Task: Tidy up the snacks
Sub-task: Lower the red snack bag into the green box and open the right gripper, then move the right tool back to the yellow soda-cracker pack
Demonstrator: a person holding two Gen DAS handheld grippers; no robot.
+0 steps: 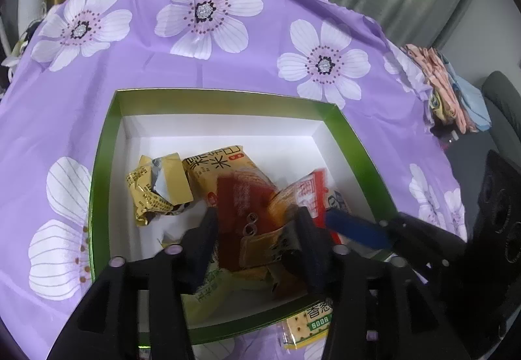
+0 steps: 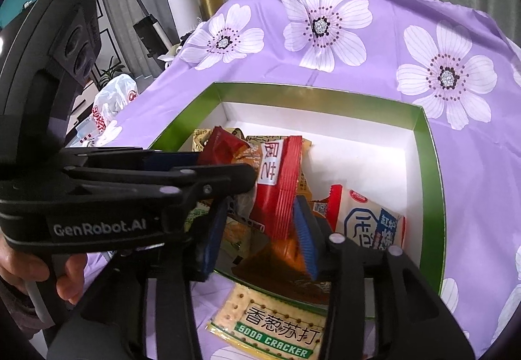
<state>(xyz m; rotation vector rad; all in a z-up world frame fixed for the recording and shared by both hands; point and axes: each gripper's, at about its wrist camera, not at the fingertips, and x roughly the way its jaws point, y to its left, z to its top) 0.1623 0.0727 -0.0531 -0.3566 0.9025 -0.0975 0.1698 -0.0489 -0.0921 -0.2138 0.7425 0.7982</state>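
Observation:
A green box with a white inside (image 1: 107, 145) (image 2: 433, 164) lies on the purple flowered cloth and holds several snack packets. My left gripper (image 1: 257, 229) hovers over the heap, jaws apart, a blurred dark red packet (image 1: 241, 197) (image 2: 221, 148) loose between its black fingers. My right gripper (image 2: 260, 236) stands beside it, blue pads (image 2: 307, 239) apart around a red and white ribbed packet (image 2: 276, 190) (image 1: 309, 194); a gap shows on the packet's left side. In the left wrist view, one blue pad (image 1: 355, 226) reaches in from the right.
A crumpled gold wrapper (image 1: 156, 194) and a white and red packet (image 2: 371, 223) lie in the box. A soda cracker packet (image 2: 270, 327) (image 1: 306, 330) rests on the cloth outside the box's near wall. Folded fabrics (image 1: 452, 93) sit at the table's right edge. A hand (image 2: 65, 275) grips the left tool.

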